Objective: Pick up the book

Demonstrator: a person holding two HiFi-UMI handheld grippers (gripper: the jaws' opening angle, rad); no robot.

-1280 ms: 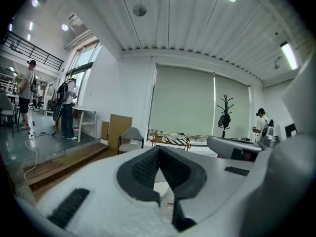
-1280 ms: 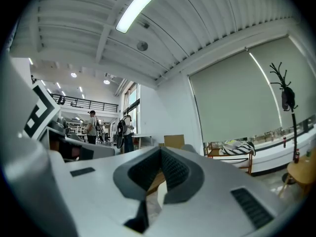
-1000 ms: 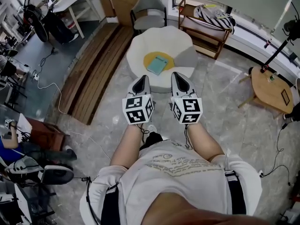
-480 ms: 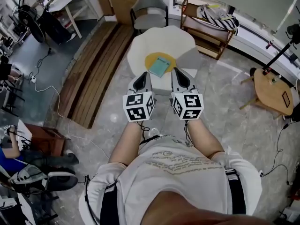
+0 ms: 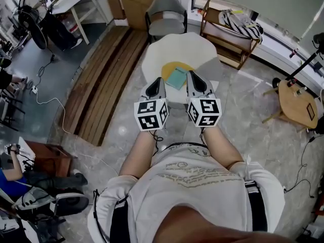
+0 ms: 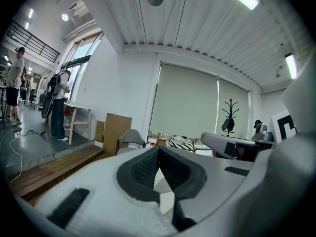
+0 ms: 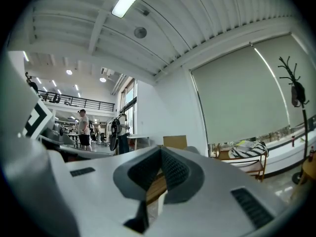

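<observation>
A teal book (image 5: 177,78) lies on the yellow centre (image 5: 172,66) of a low white flower-shaped table (image 5: 162,57) in the head view. Both grippers are held side by side in front of me, pointing at the table. The left gripper (image 5: 157,80) ends just left of the book, its jaws shut with nothing between them (image 6: 159,150). The right gripper (image 5: 193,75) ends just right of the book, also shut and empty (image 7: 160,150). Neither gripper touches the book. Neither gripper view shows the book.
A grey chair (image 5: 166,14) stands behind the table, and a wooden shelf (image 5: 228,39) with a striped cloth is at the back right. A round wooden side table (image 5: 296,103) is far right. A wooden platform (image 5: 106,75) and floor cables lie to the left.
Both grippers have moved forward together toward the white table. Their tips now flank the book, which was well ahead of them before. The jaws stayed shut.
</observation>
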